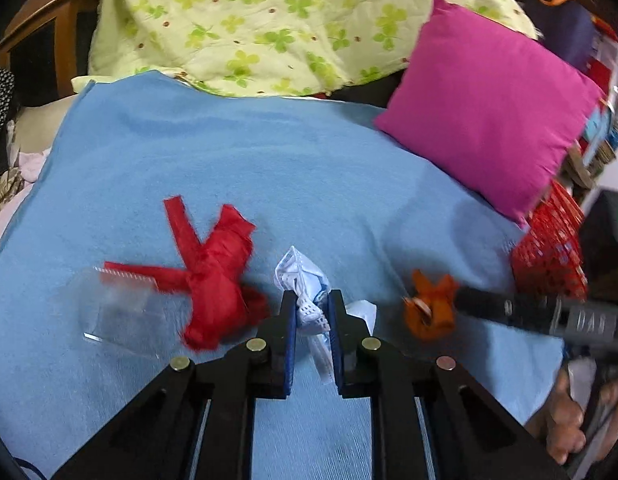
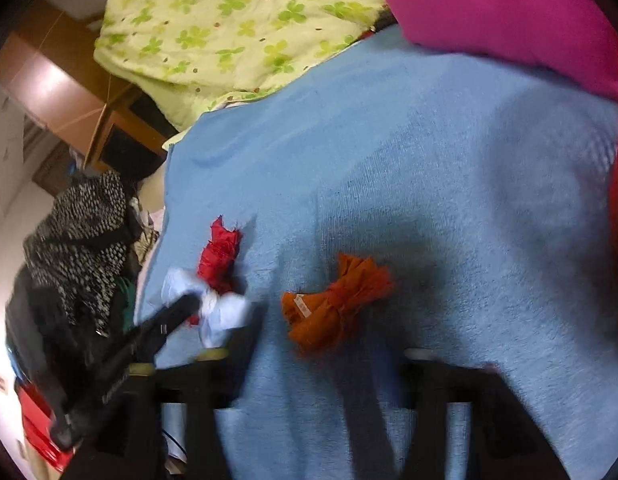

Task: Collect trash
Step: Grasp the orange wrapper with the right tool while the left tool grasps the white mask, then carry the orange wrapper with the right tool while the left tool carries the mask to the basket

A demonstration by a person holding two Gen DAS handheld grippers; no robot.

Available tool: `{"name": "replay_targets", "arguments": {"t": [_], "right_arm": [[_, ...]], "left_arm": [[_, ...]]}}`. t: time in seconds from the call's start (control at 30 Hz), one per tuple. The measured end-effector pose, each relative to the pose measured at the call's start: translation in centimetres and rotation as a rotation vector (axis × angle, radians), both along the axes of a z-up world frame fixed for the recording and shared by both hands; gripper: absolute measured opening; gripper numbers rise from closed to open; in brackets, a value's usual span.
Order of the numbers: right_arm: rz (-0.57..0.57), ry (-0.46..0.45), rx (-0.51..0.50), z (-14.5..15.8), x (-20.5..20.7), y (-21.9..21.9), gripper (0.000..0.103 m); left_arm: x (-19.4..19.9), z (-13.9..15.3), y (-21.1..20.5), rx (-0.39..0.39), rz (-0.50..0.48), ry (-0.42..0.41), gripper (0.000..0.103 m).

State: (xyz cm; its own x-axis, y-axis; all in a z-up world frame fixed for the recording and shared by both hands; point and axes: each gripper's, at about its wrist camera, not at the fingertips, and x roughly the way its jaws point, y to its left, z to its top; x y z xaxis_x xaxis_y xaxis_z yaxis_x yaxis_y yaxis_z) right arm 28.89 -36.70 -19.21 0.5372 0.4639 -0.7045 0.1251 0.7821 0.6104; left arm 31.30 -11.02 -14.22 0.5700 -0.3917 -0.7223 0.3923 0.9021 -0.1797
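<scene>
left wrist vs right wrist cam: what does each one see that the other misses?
Left wrist only: the clear plastic piece beside the red scrap, the red mesh basket, and the left gripper shut on the white wrapper.
Right wrist only: the black-and-white speckled cloth and wooden furniture off the blanket's edge.
Both: blue blanket, orange scrap, green clover quilt, pink pillow. The right gripper looks open; the orange scrap lies loose.
</scene>
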Motion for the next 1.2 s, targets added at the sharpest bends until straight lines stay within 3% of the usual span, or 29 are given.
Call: {"name": "replay_targets", "arguments": {"t": [0.13,0.37,0.43,0.5,0.53,0.77,0.8,0.9,0.93,1.2], "right_arm": [[-0.011,-0.003,0.015,-0.3,0.4,0.4,0.068],[-0.046,0.084,-0.022,-2.5,2.5,1.6,0.05],[-0.056,0.101,-0.05,-3.0,3.1,2.0,0.041],[-0.062,0.091,-0.082,-3.0,3.3,2.3,0.033],[-0.056,0.08,-0.094,-2.7,3.3,2.5,0.031],[-0.022,-0.023,-0.168,-0.4,2.1,2.9,0.028],[-0.021,-0.043,-0.176,0.0,1.9,2.7,0.028],[-0.018,-0.087,-0.178,1.1,1.2,2.5,0.028],[-0.018,-0.095,-0.178,1.4,1.1,2.4,0.028],[-0.02,-0.179,-0.245,3.8,-1.0,2.3,0.028]], "left_arm": [[-0.8,-0.9,-0.1,0.011,-0.041,0.04,0.017],[-1.8,-1.5,0.7,0.022,-0.074,0.074,0.024],[-1.9,-1.6,0.8,0.023,-0.087,0.079,0.045],[-1.8,-1.8,0.9,0.035,-0.086,0.079,0.058],[-1.9,-1.9,0.8,0.043,-0.092,0.08,0.059],[-1.7,-2.6,-0.1,0.044,-0.125,0.095,0.055],[-1.5,-2.8,-0.3,0.039,-0.129,0.101,0.045],[-1.4,-2.9,-0.9,0.048,-0.131,0.087,0.033],[-1.5,-2.9,-1.1,0.052,-0.132,0.078,0.02],[-2.6,-2.1,-2.5,0.062,-0.13,0.01,0.02]]}}
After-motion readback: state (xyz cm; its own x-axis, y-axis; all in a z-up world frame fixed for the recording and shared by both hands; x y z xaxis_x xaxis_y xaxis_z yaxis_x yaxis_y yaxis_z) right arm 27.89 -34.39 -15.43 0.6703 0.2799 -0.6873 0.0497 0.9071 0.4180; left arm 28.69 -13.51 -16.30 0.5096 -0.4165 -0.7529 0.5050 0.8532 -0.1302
